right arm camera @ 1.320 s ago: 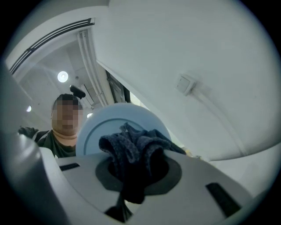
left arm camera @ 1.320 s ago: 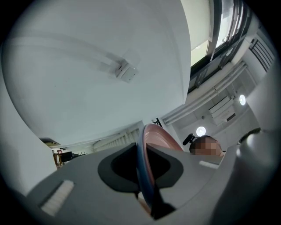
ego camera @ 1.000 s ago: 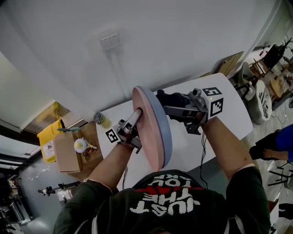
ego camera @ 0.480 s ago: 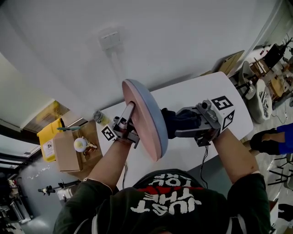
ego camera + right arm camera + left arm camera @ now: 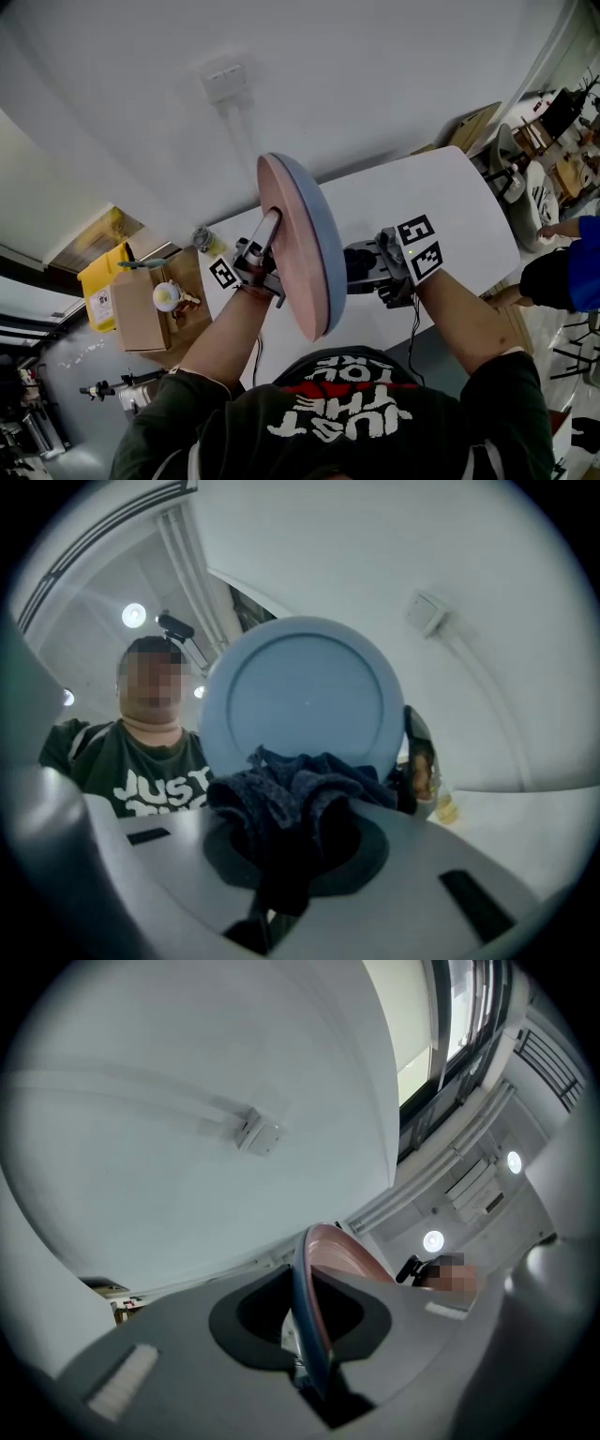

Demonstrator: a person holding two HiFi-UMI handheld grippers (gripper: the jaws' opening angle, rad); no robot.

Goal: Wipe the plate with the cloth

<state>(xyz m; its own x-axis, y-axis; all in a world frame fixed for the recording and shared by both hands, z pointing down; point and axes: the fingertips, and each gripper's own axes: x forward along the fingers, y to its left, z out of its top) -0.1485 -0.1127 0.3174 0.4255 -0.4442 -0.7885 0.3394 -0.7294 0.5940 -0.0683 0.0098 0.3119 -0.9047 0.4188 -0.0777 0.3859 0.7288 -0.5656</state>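
Note:
A round plate (image 5: 302, 246), pink on one face and blue on the other, is held up on edge above the white table (image 5: 450, 192). My left gripper (image 5: 265, 236) is shut on its rim from the pink side; in the left gripper view the rim (image 5: 311, 1330) runs between the jaws. My right gripper (image 5: 358, 266) is shut on a dark blue cloth (image 5: 356, 262) that touches the plate's blue face. In the right gripper view the bunched cloth (image 5: 292, 803) lies against the lower part of the blue plate (image 5: 305, 694).
A cardboard box (image 5: 136, 314) and a yellow container (image 5: 98, 274) stand left of the table. A small bottle (image 5: 208, 244) is on the table's left end. Chairs (image 5: 525, 192) and another person (image 5: 562, 272) are at the right.
The right gripper with the cloth has slid down the plate's blue face, toward me. The plate and left gripper have shifted slightly left.

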